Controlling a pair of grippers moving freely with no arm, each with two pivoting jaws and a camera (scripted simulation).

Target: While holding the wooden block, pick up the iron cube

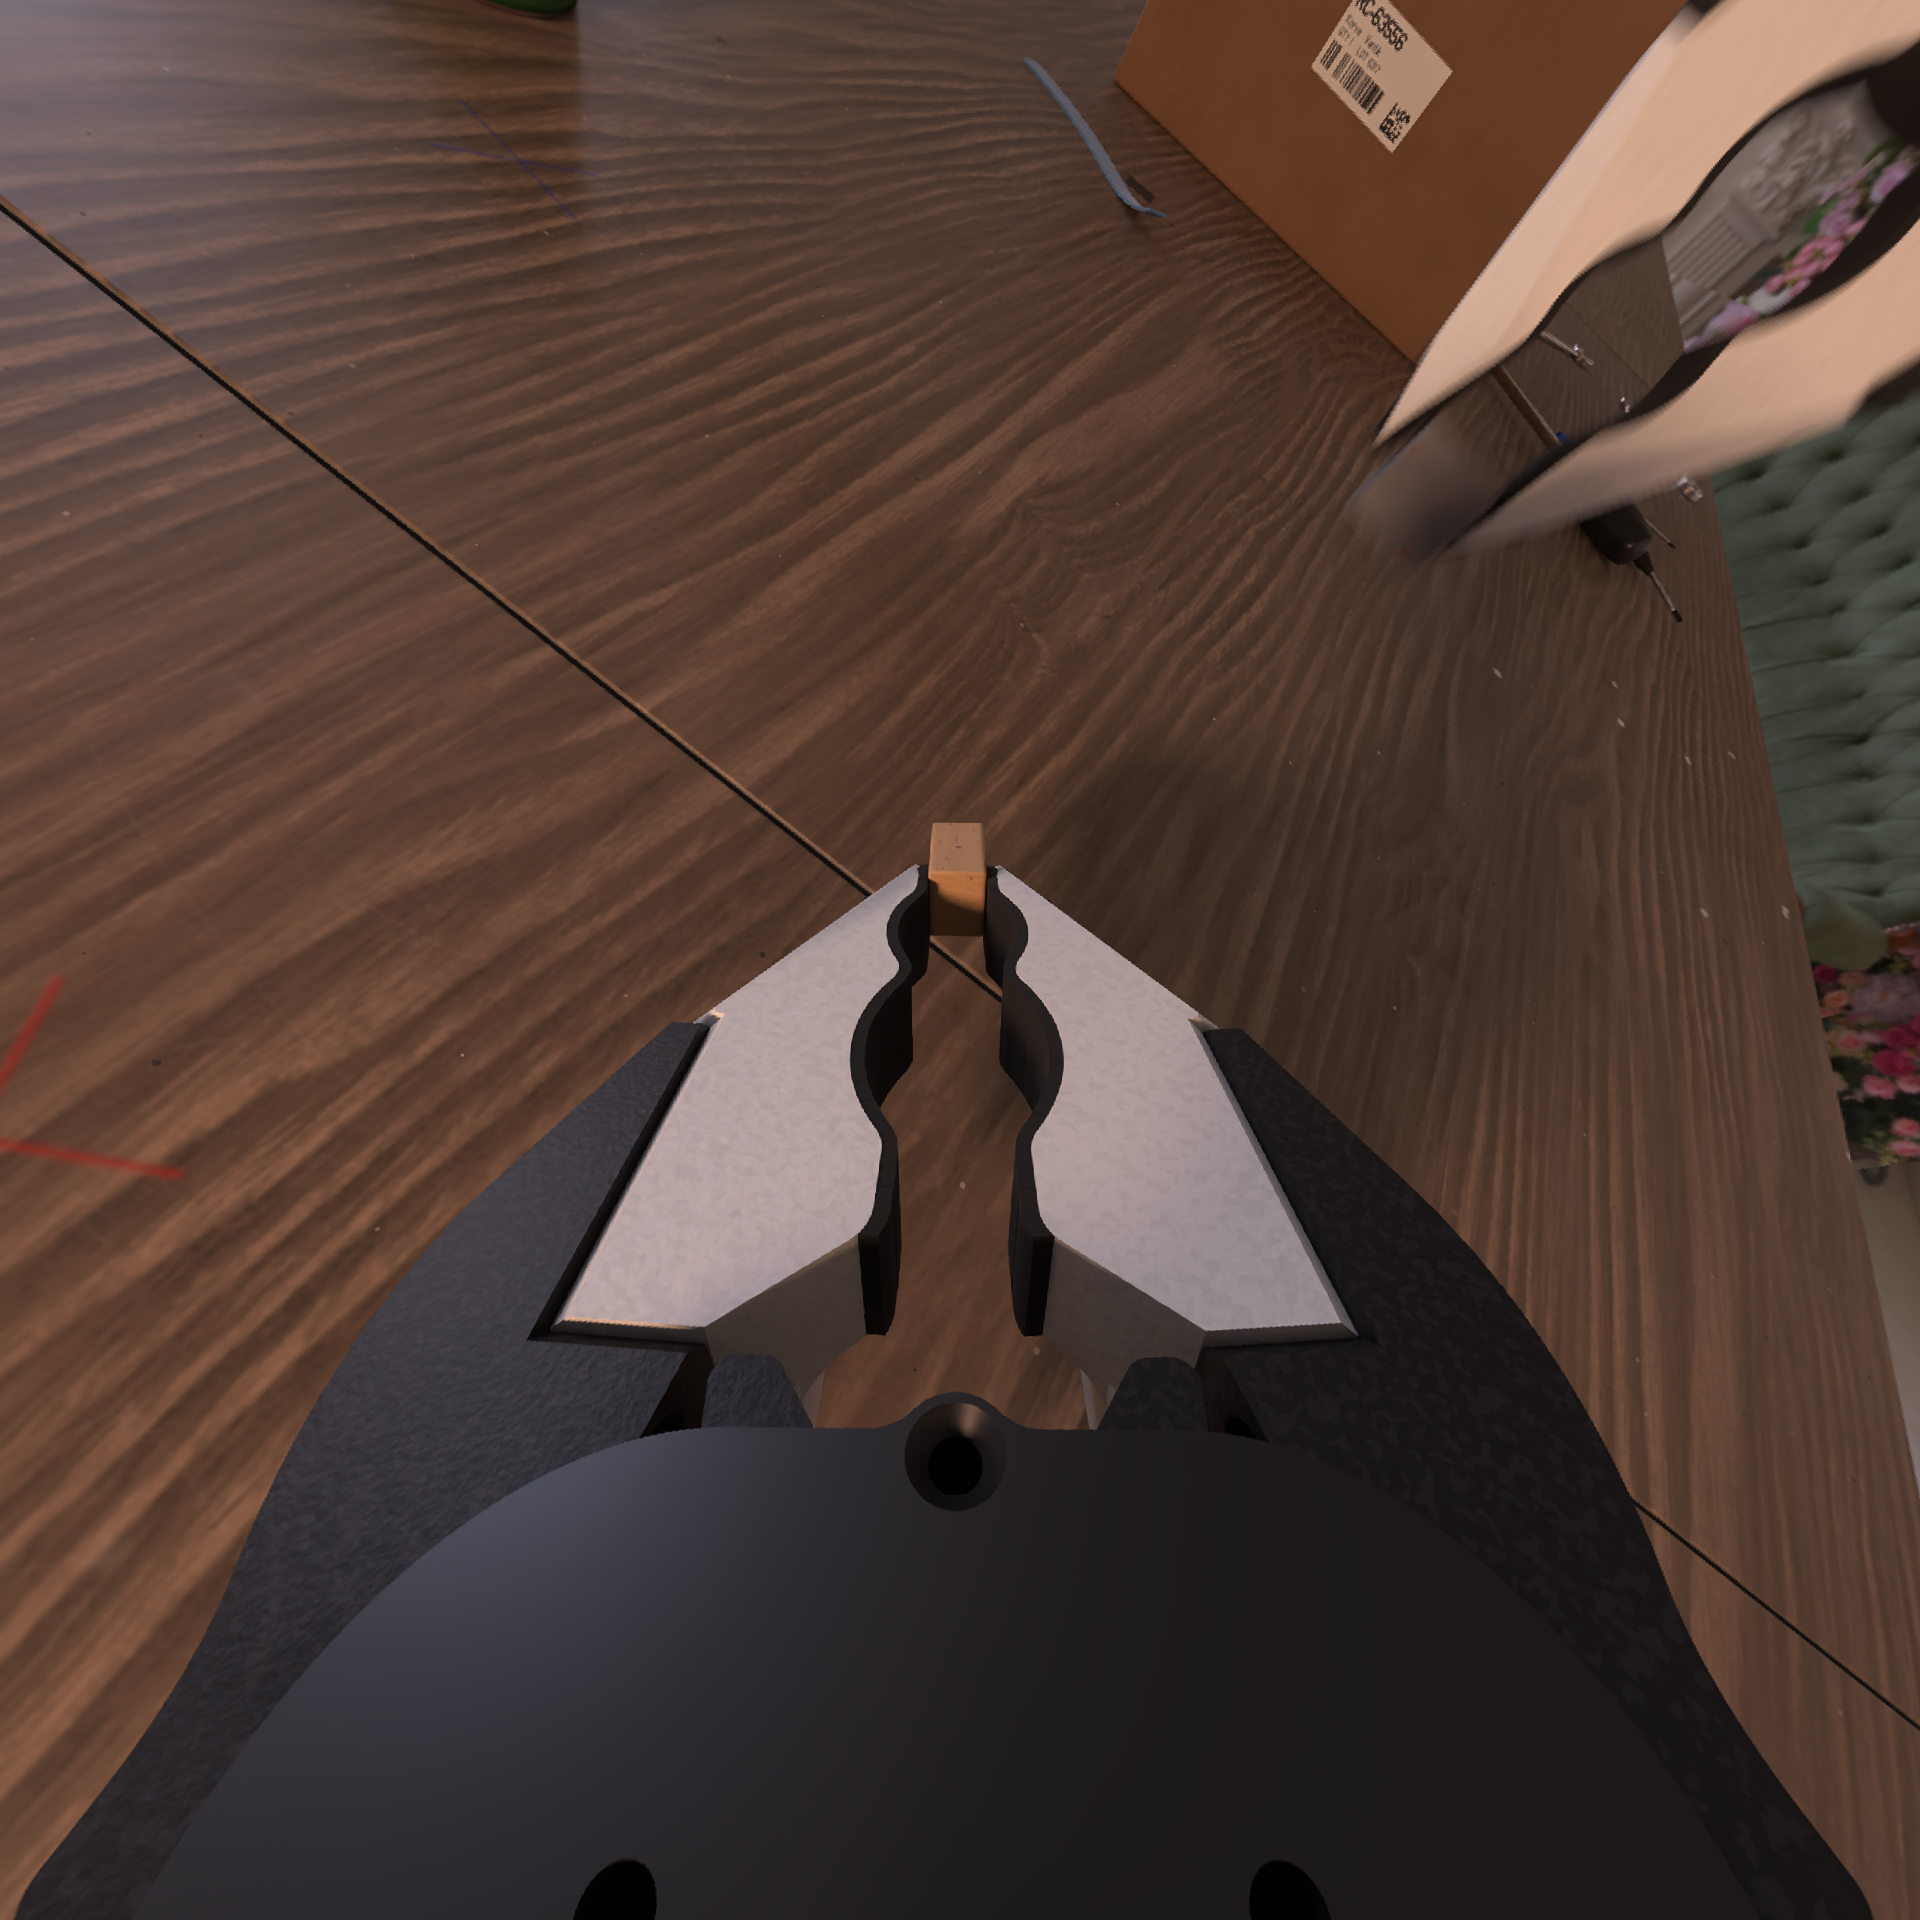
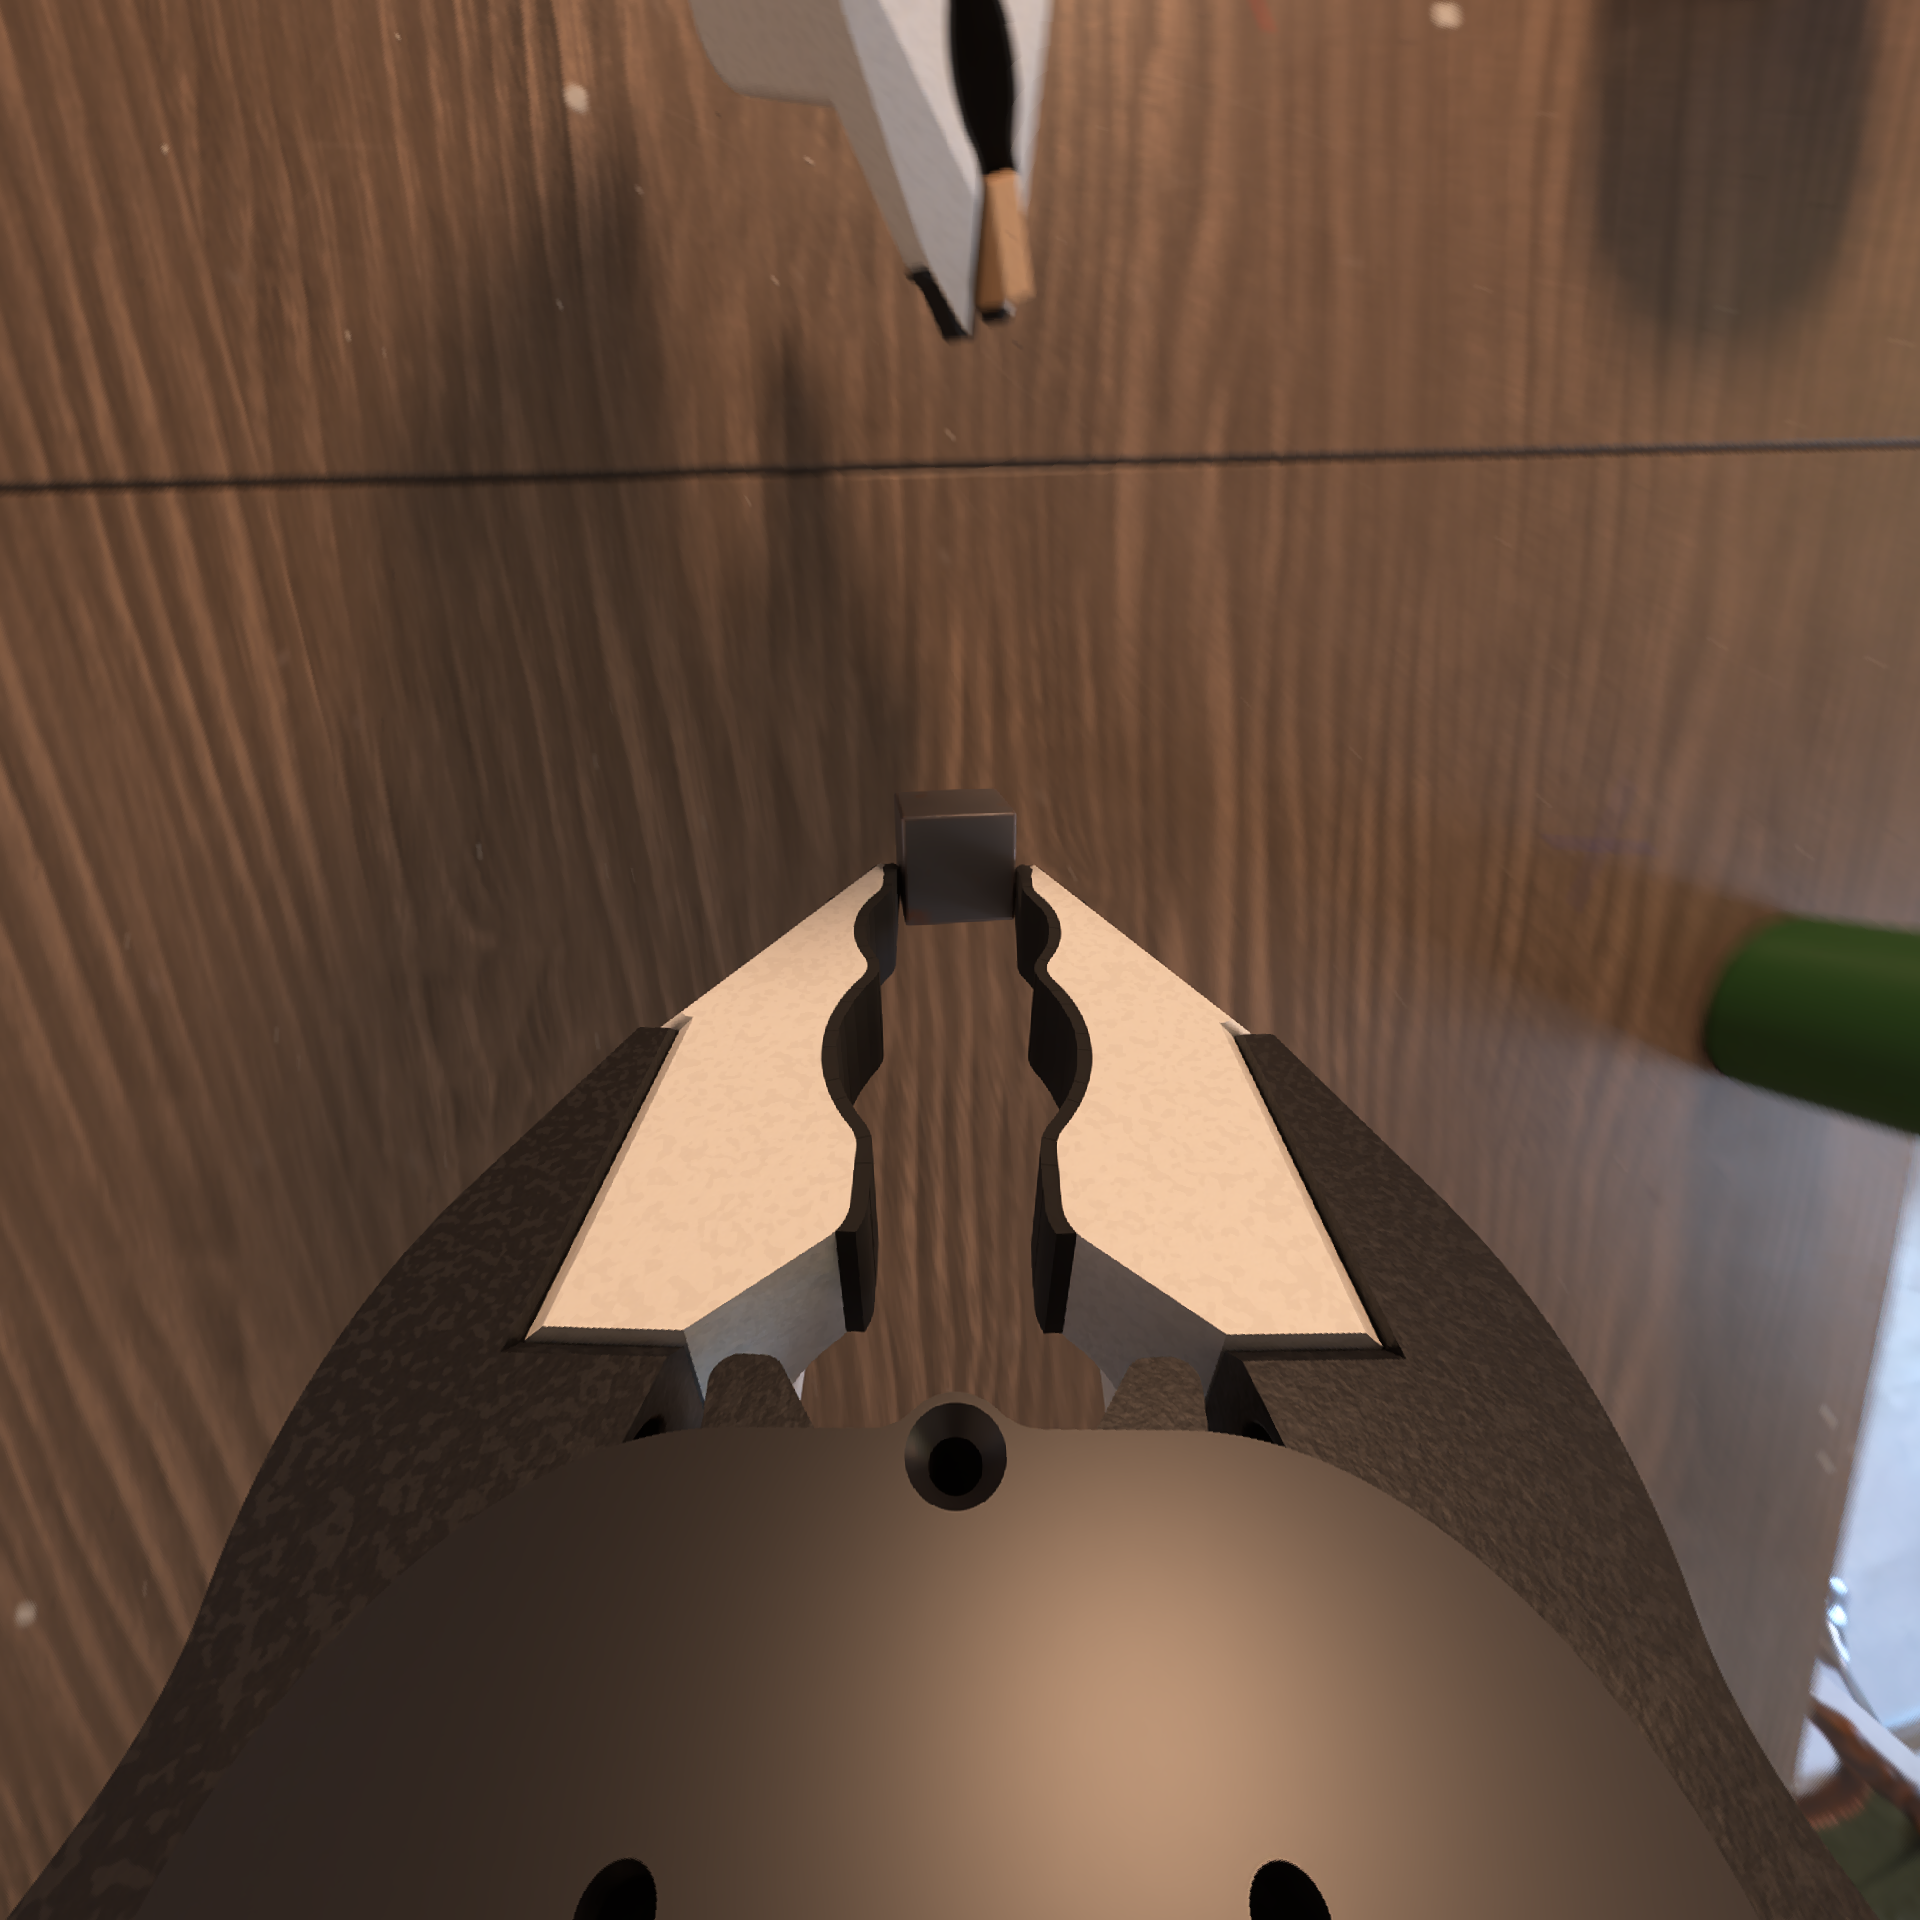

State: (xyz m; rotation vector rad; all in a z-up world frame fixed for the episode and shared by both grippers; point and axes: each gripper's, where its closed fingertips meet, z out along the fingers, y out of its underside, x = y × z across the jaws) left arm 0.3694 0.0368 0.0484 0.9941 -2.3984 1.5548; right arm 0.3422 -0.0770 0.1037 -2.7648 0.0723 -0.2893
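Two grips, wooden block (image 1: pixel 957 902) between left gripper (image 1: pixel 957 883) tips, iron cube (image 2: pixel 957 871) between right gripper (image 2: pixel 957 883) tips

Two grippers (image 1: pixel 957 883) (image 2: pixel 954 883), one wooden block (image 1: pixel 956 894), one iron cube (image 2: pixel 956 871), one cardboard box (image 1: pixel 1320 177)

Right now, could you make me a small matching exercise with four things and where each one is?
Things:
1. wooden block
2. iron cube
3. cardboard box
4. green cylinder

Places:
A. lying on the table, right edge of the right wrist view
B. between the left gripper's fingertips
C. far on the table, top of the left wrist view
D. between the right gripper's fingertips

Pairs: 1-B, 2-D, 3-C, 4-A
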